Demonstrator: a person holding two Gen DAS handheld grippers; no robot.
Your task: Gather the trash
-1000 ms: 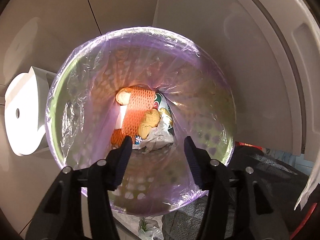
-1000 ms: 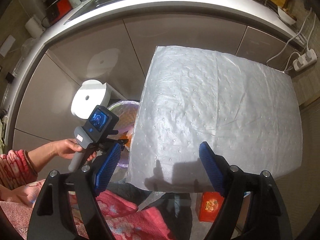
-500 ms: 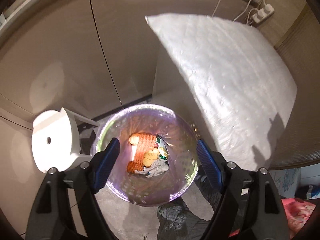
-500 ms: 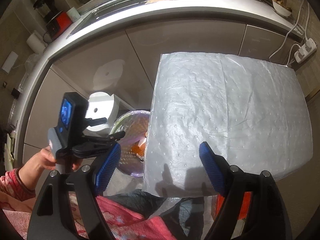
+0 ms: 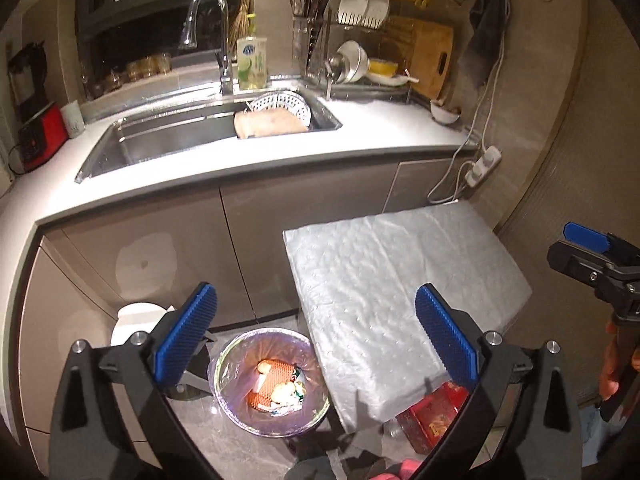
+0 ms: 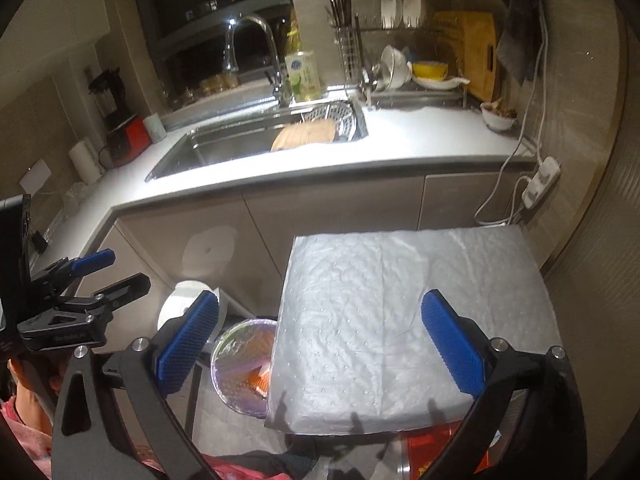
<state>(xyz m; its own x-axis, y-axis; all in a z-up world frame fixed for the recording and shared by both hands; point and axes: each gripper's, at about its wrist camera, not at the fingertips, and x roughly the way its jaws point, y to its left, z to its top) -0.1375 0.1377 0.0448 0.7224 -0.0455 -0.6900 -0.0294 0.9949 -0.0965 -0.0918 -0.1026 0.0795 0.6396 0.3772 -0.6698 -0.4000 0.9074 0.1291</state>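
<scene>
Looks like a drop just done: round bin with a purple plastic liner [image 5: 272, 384] on the floor, orange net and crumpled wrappers [image 5: 276, 386] inside. Left gripper [image 5: 316, 340] and right gripper [image 6: 316, 344]: both jaws opening wide, nothing between them. White padded table cover [image 6: 412, 320] bare. Next, probably: look around for more trash.
</scene>
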